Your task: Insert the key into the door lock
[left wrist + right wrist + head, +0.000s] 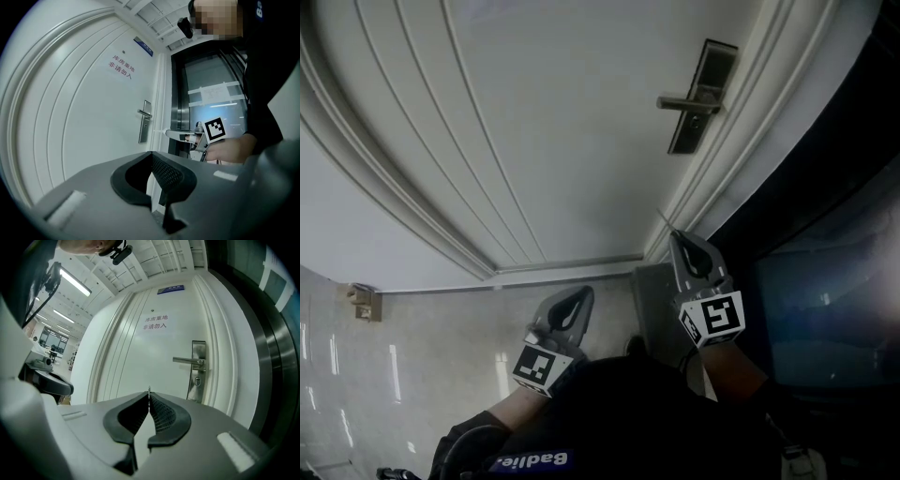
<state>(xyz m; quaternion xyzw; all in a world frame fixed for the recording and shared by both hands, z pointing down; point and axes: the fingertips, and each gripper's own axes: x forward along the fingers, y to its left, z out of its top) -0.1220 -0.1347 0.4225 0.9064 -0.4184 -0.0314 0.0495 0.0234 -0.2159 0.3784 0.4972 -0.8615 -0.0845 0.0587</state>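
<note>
Facing both tools is a white panelled door [562, 141], shut in its moulded frame, with pale glossy floor tiles [441, 366] at its foot. Red lettering [155, 322] sits high on the door, and a blue sign [170, 289] hangs above it. A dark, metal-framed glass wall [825, 281] runs along the door's right side. In the right gripper view, a bright room with ceiling strip lights [75, 282] opens out to the left. A small fitting [362, 298], perhaps a door stop, sits low on the wall at the left.

Near the door's right edge is a steel lock plate [197, 369]. Its lever handle [187, 360] points left, and the keyhole [197, 379] lies just beneath the handle.

The right hand-held gripper [677, 236] points level at the door, its jaws pressed together on the key [149, 391]. The key's thin blade pokes out past the tips. It is well apart from the keyhole, with only open air between them.

The left hand-held gripper [579, 298] is beside it, further from the lock. Its tips are pressed together on nothing.
</note>
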